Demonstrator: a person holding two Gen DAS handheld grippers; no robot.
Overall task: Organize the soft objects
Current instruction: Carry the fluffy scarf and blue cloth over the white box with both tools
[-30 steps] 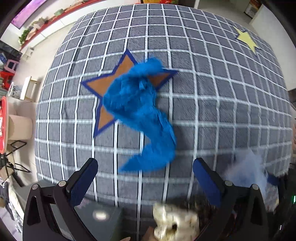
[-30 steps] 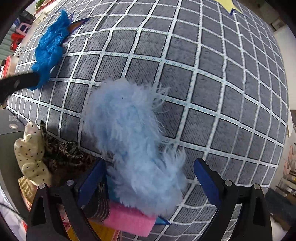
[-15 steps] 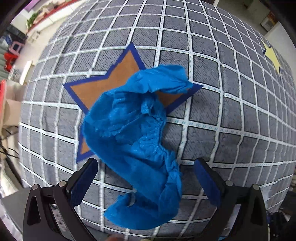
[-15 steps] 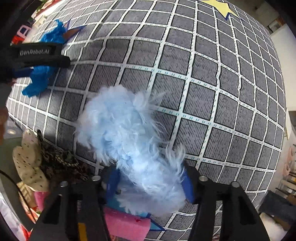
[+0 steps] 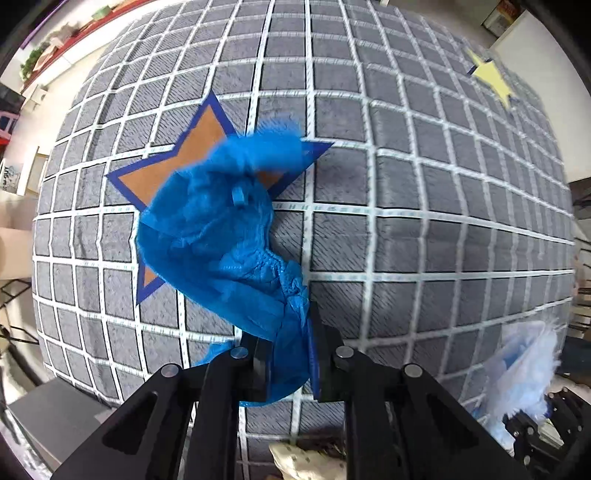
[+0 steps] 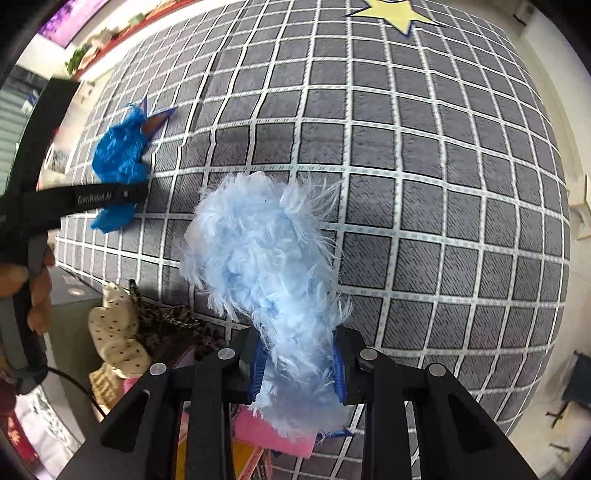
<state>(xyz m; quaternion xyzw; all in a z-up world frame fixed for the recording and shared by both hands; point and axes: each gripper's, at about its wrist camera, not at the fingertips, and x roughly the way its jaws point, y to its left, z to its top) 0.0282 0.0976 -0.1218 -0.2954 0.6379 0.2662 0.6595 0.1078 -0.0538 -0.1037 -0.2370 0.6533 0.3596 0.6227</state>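
The crumpled blue cloth (image 5: 221, 240) lay spread over the brown star (image 5: 184, 162) marked on my grey grid mat (image 5: 424, 184), toward the mat's left side, and its near end was bunched up between the fingers of my left gripper (image 5: 290, 363), which were closed tight on it. From the right wrist view the same cloth (image 6: 120, 155) showed at the mat's far left, with my left gripper's black arm (image 6: 92, 197) crossing in front of it and my left hand (image 6: 33, 288) wrapped around the handle.

The fluffy light-blue piece (image 6: 266, 266) sat near the mat's front edge, roughly at its middle, and my right gripper (image 6: 297, 369) was clamped on its lower end, the blue pads (image 6: 258, 365) pressing into the fur from both sides. In the left wrist view that fluffy piece (image 5: 524, 362) appeared blurred at the lower right.

Off the mat's front edge, to the left of my right gripper, lay a cream spotted fabric item (image 6: 116, 332) touching a dark leopard-print one (image 6: 170, 317). A pink block (image 6: 273, 435) sat just under the fluffy piece. A yellow star (image 6: 391, 13) marked the mat's far edge.
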